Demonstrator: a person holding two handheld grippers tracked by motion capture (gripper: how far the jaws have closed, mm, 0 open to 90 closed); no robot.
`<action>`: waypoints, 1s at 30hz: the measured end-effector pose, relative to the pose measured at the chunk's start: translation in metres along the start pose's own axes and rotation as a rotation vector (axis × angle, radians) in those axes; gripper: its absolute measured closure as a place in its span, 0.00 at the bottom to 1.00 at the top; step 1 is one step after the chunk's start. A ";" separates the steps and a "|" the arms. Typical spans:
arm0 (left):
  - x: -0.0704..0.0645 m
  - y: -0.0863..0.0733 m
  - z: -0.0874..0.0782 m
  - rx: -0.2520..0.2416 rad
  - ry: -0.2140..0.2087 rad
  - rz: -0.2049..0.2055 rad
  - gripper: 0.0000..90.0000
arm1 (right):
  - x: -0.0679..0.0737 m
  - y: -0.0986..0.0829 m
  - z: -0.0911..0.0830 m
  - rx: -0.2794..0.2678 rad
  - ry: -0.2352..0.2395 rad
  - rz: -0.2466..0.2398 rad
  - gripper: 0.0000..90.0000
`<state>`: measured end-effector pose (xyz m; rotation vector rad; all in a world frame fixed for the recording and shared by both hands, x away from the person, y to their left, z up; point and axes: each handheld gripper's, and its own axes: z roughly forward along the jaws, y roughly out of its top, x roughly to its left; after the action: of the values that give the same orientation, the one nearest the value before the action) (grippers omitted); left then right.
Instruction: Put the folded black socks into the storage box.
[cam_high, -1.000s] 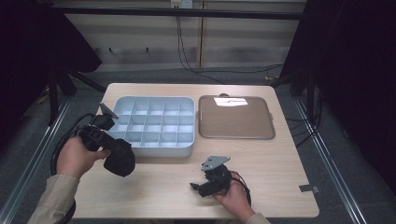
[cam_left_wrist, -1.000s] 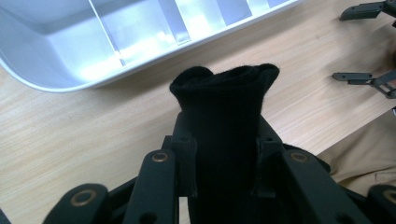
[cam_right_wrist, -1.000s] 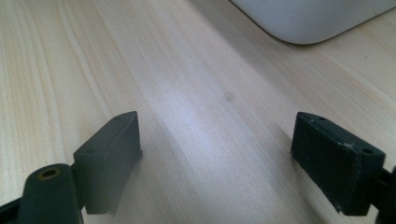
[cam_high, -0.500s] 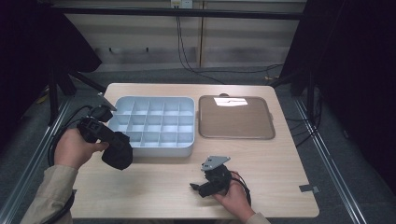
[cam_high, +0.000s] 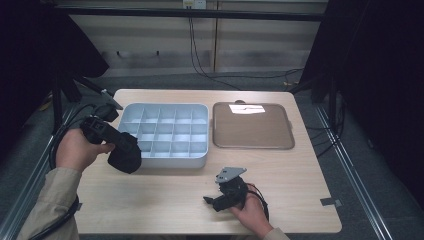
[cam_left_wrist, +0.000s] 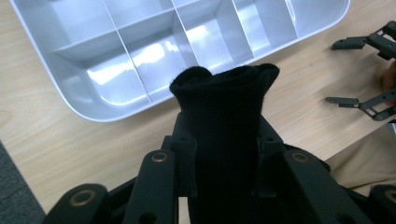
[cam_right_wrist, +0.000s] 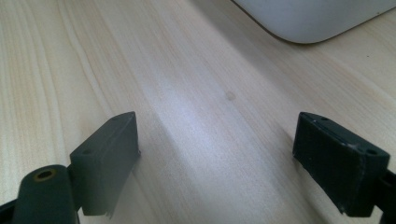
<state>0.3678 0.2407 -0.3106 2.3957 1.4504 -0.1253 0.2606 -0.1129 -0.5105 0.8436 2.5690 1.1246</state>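
At the left of the high view, the left gripper (cam_high: 121, 150) is held in the left hand (cam_high: 75, 149), its jaws clamped on a black cloth (cam_left_wrist: 223, 121). At the lower centre, the right gripper (cam_high: 214, 201) is held low by the right hand (cam_high: 252, 212), jaws spread wide apart.

Black grippers, brass screws, beige sleeve (cam_high: 47, 200)

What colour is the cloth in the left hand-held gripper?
Black; the cloth shows best in the left gripper view.
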 end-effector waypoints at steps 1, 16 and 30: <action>0.001 0.001 -0.001 -0.002 -0.003 -0.003 0.76 | 0.000 0.000 0.000 0.001 0.000 0.000 0.16; 0.018 0.014 -0.003 -0.029 -0.002 -0.028 0.76 | 0.000 0.000 -0.001 0.001 -0.003 0.002 0.16; 0.029 0.031 -0.002 -0.041 -0.005 -0.040 0.76 | 0.001 -0.001 -0.001 0.003 -0.006 0.005 0.16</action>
<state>0.4087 0.2531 -0.3086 2.3330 1.4840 -0.1100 0.2594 -0.1134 -0.5102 0.8539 2.5650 1.1184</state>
